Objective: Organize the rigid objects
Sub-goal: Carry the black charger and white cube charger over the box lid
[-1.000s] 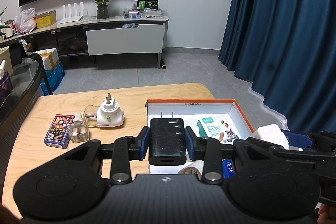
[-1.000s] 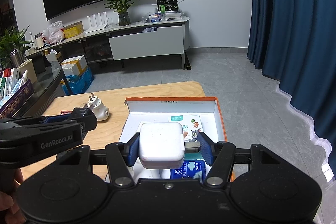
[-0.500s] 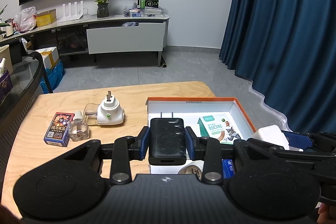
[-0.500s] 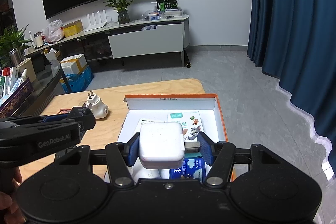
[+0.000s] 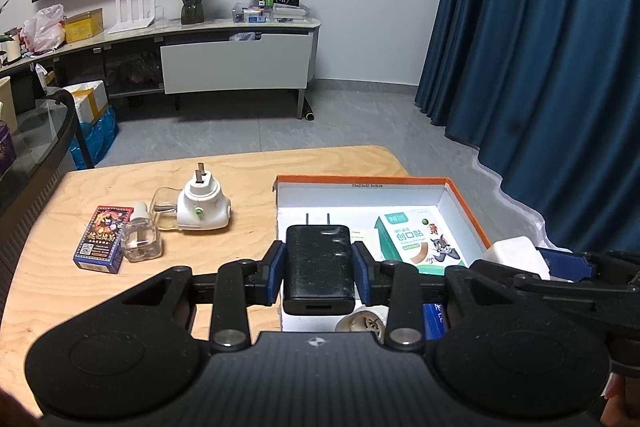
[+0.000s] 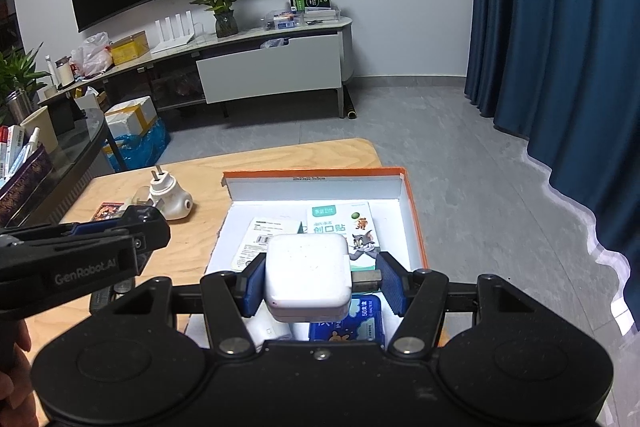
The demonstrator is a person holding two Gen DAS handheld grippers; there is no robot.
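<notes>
The left gripper (image 5: 319,269) clamps a black charger (image 5: 319,267) over the near left wall of the orange-rimmed box (image 5: 464,203), bare wooden table (image 5: 248,171) open to its left, while the right gripper (image 6: 320,277) clamps a white adapter (image 6: 307,275) over the box's near end, free floor ahead.

Left hand-held gripper (image 5: 319,269) clamped, angled downward. Right hand-held gripper (image 6: 319,281) likewise clamped, angled downward, just beside it. Bare fingers (image 6: 14,367) at left handle.

left gripper (image 6: 132,247): "GenRobot.AI" | bandage box (image 6: 346,227): "创口贴" | blue pack (image 6: 348,323): "50支/盒" (partly hidden)
</notes>
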